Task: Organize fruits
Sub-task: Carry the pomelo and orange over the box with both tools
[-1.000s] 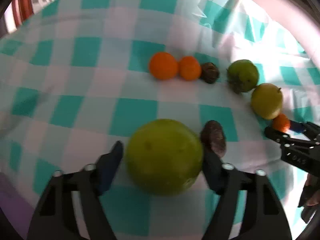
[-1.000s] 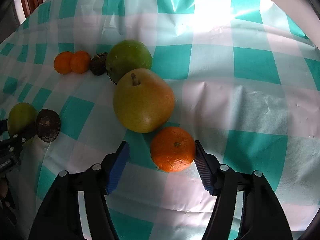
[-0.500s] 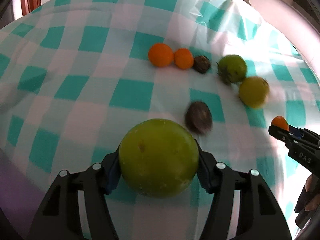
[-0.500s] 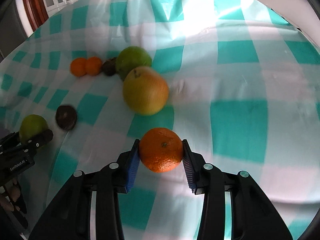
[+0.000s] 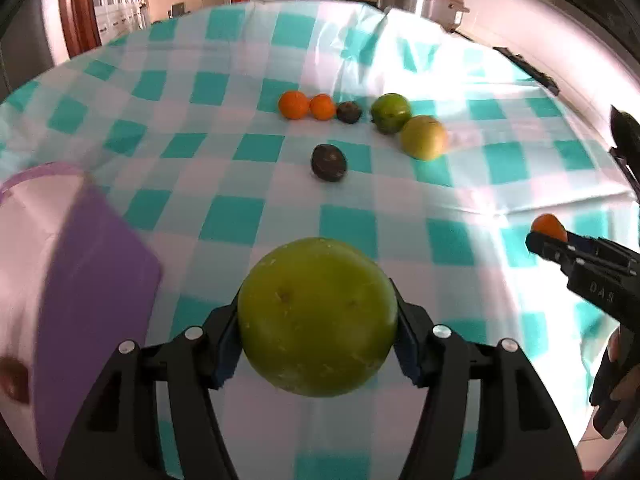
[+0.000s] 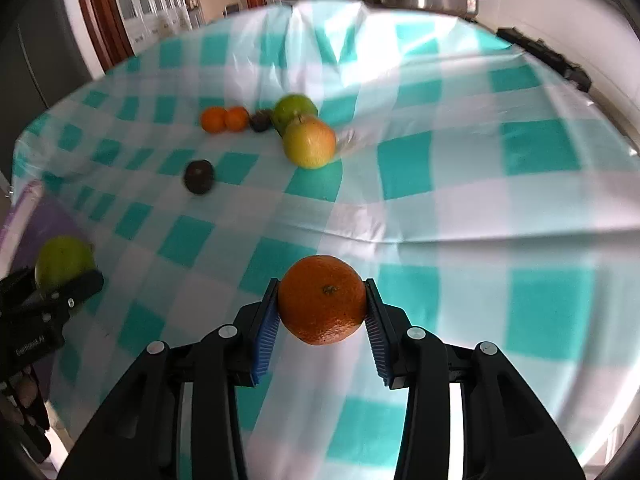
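Note:
My left gripper (image 5: 318, 338) is shut on a big green fruit (image 5: 318, 316) and holds it above the checked tablecloth. My right gripper (image 6: 322, 316) is shut on an orange (image 6: 322, 300), also lifted off the cloth. It shows at the right in the left wrist view (image 5: 548, 228). On the cloth lie two small oranges (image 5: 306, 106), a dark fruit (image 5: 349, 113), a green fruit (image 5: 391, 112), a yellow pear (image 5: 423, 137) and a second dark fruit (image 5: 329, 162).
A purple container (image 5: 92, 280) with a white inside stands at the left of the left wrist view, with something dark in it (image 5: 14, 378). A metal pot (image 5: 420, 0) stands behind the table. The teal and white tablecloth (image 6: 460, 184) has folds.
Both grippers have shut on their fruit and risen well above the cloth, pulling back. The purple container has come into view at the left.

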A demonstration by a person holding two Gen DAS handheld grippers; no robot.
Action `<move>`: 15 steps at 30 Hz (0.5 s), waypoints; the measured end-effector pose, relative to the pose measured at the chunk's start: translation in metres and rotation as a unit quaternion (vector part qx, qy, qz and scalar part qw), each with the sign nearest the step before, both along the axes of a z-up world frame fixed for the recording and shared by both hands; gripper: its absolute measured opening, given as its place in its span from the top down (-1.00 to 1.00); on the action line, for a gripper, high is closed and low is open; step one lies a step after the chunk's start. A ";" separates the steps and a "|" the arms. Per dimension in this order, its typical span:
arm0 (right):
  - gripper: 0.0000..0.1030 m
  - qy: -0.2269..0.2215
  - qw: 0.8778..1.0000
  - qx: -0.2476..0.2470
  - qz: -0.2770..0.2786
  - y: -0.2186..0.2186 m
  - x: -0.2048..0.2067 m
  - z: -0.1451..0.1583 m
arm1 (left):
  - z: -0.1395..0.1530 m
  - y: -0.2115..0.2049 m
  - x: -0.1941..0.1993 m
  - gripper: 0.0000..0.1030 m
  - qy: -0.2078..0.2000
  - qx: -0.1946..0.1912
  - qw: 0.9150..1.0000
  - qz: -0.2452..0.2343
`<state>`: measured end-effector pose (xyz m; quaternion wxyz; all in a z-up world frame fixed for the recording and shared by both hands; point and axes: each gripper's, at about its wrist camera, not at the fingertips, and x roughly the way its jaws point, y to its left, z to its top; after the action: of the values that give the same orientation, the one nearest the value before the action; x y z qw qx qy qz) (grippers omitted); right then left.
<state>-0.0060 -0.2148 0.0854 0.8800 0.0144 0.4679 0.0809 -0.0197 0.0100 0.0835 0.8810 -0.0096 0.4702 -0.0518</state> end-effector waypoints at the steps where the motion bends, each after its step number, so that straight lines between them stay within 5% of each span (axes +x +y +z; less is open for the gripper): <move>1: 0.21 -0.010 1.000 0.005 -0.001 -0.004 -0.014 0.009 | 0.005 -0.001 -0.010 -0.22 -0.004 0.000 1.000 0.000; 7: 0.21 -0.043 0.999 0.028 0.005 -0.010 -0.060 0.038 | 0.038 -0.005 -0.078 -0.22 -0.028 0.011 1.000 0.006; 15: 0.21 -0.052 0.998 0.035 0.033 0.017 -0.098 0.050 | 0.062 0.011 -0.116 -0.22 -0.040 0.013 0.999 0.010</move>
<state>-0.1044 -0.1975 0.1351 0.8988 0.0254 0.4188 0.1268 -0.1358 0.0214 0.1457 0.8997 -0.0003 0.4350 -0.0376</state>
